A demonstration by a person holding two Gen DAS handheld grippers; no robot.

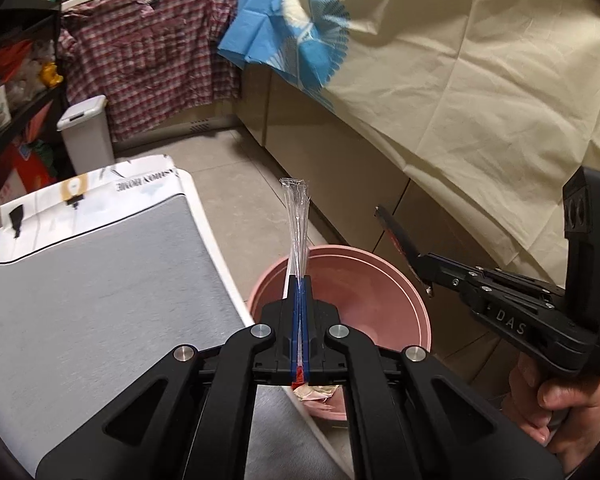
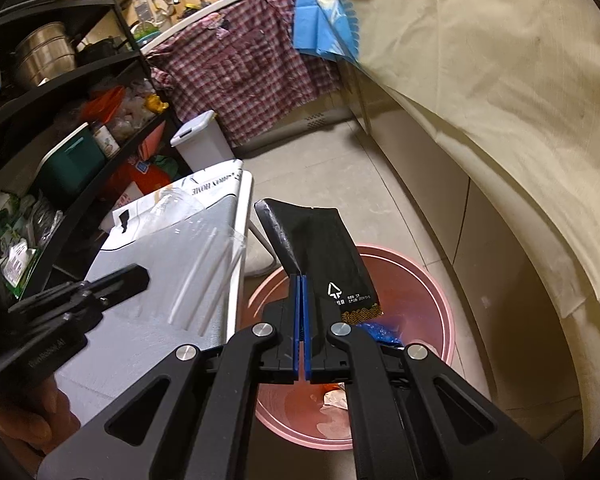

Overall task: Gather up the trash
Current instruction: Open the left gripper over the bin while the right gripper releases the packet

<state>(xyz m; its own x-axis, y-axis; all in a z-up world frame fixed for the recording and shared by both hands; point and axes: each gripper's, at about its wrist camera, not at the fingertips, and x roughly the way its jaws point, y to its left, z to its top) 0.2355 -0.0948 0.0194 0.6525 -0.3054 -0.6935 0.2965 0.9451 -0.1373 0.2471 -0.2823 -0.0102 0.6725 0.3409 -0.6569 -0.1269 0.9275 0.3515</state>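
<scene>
A: Both hands are over the pink bin [image 1: 384, 280] on the floor tiles now. The left gripper [image 1: 299, 280] has its jaws pressed together on a clear plastic wrapper [image 1: 297, 220], which sticks up past the tips.

B: And the right gripper [image 2: 302, 280]?

A: Pinching a black packet [image 2: 320, 248] by 1 edge; the packet stands up and leans over the bin's rim. From the left camera I can see the hand [image 1: 560, 400] under that tool.

B: Anything in the bin?

A: Some crumpled paper and a blue scrap [image 2: 382, 334] lie at the bottom. The bin sits just beside the edge of the grey-topped table [image 1: 100, 280], with the cream cloth [image 1: 480, 100] hanging over the cabinets on its other side.
</scene>
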